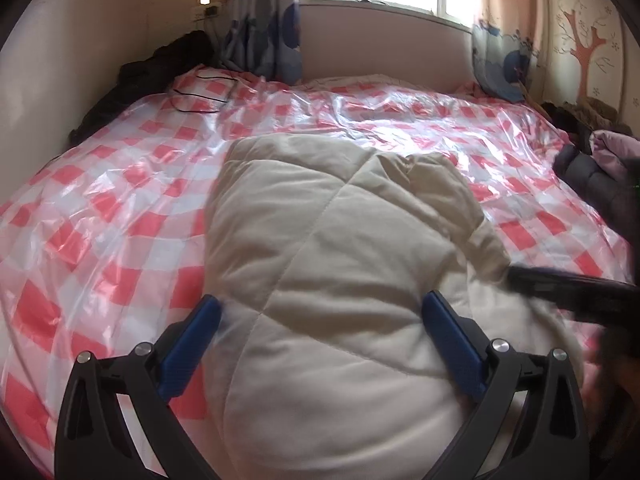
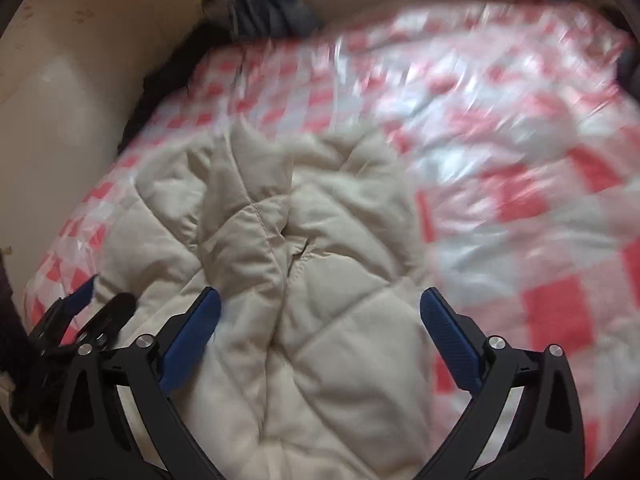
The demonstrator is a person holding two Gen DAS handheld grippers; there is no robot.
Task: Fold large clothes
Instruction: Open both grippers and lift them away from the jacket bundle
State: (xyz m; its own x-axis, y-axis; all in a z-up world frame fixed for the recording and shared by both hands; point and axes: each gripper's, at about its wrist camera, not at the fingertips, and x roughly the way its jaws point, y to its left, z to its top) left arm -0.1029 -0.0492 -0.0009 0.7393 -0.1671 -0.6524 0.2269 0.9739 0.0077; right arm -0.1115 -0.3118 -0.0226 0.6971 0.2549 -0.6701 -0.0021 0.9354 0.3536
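A cream quilted padded garment [image 1: 336, 264] lies folded into a long bundle on the bed, running away from me. My left gripper [image 1: 320, 312] stands open above its near end, blue fingers either side of the bundle, nothing held. The right wrist view shows the same garment [image 2: 280, 264] rumpled, with a seam down its middle. My right gripper [image 2: 320, 312] is open over it, holding nothing. The right gripper appears as a dark blurred bar [image 1: 572, 284] at the right of the left wrist view. The left gripper [image 2: 92, 312] shows at the lower left of the right wrist view.
The bed is covered by a shiny red-and-white checked plastic sheet [image 1: 120, 184]. Dark clothes [image 1: 160, 68] lie along the left wall. More dark and lilac garments [image 1: 600, 160] are piled at the right edge. A black cable [image 1: 204, 96] lies at the far left. Curtains and a window stand behind.
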